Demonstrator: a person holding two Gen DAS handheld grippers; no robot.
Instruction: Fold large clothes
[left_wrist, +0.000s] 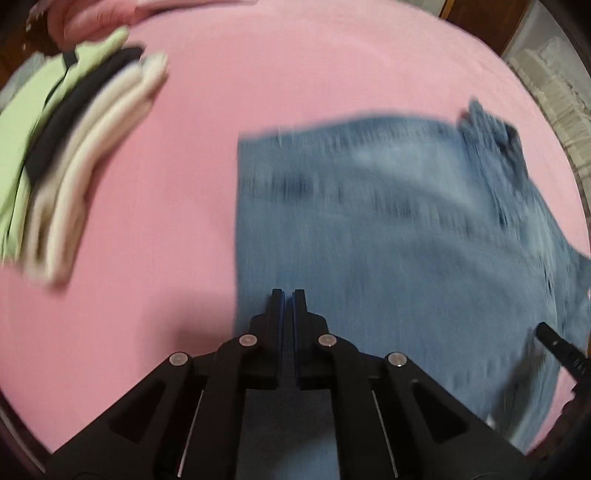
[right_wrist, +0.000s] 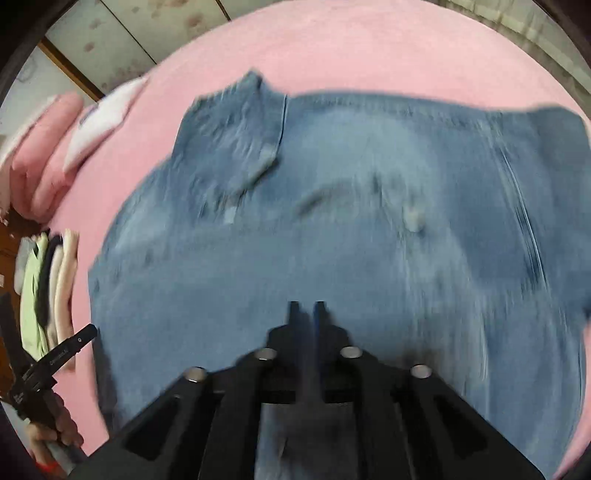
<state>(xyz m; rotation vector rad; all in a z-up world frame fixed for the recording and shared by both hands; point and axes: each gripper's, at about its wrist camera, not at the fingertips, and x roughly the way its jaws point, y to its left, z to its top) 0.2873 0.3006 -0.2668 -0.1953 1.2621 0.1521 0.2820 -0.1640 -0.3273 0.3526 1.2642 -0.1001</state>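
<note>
A blue denim garment (left_wrist: 388, 229) lies spread on the pink bed sheet (left_wrist: 258, 74); it fills most of the right wrist view (right_wrist: 332, 240), with its collar (right_wrist: 236, 136) at the far left. My left gripper (left_wrist: 289, 295) is shut on the garment's near left edge, with fabric running down between its fingers. My right gripper (right_wrist: 306, 306) is shut on the near edge too, a strip of denim pinched between its fingers. Both views are motion-blurred.
A stack of folded clothes (left_wrist: 74, 166), green, black and cream, sits at the left; it also shows in the right wrist view (right_wrist: 48, 288). Pink and white folded items (right_wrist: 66, 140) lie farther back. Each gripper appears in the other's view (left_wrist: 561, 350) (right_wrist: 55, 362).
</note>
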